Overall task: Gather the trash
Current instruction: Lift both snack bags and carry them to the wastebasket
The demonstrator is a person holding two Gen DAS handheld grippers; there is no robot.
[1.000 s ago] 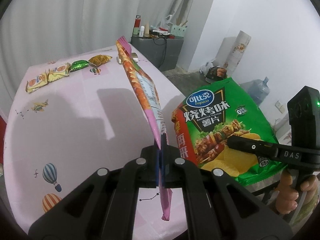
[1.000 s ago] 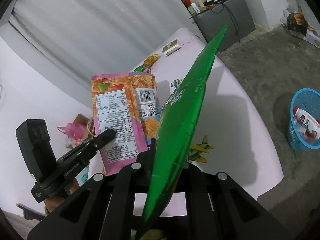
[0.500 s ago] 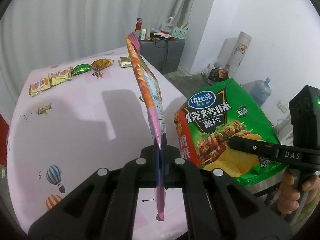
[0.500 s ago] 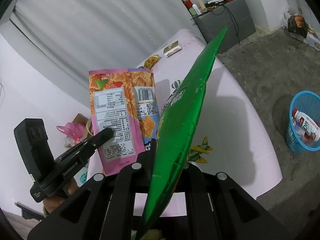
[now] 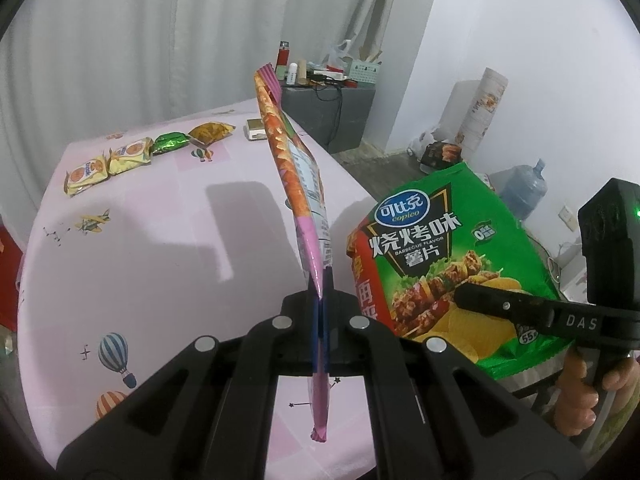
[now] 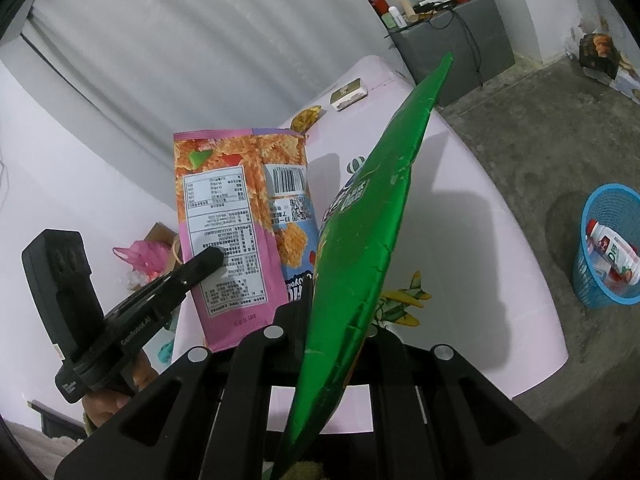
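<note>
Pink snack bag [image 5: 298, 184], flat, printed w/ orange snacks, held edge-on above pink worktop [image 5: 160, 248] by left gripper [image 5: 320, 304], clamped. Green chip bag [image 5: 440, 248], to its right, pinched by right gripper [image 6: 336, 320]; both angled downward.

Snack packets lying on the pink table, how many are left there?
4, in a row at the far edge: two yellow biscuit packets, a green wrapper, an orange packet. The held bags may hide others.
</note>
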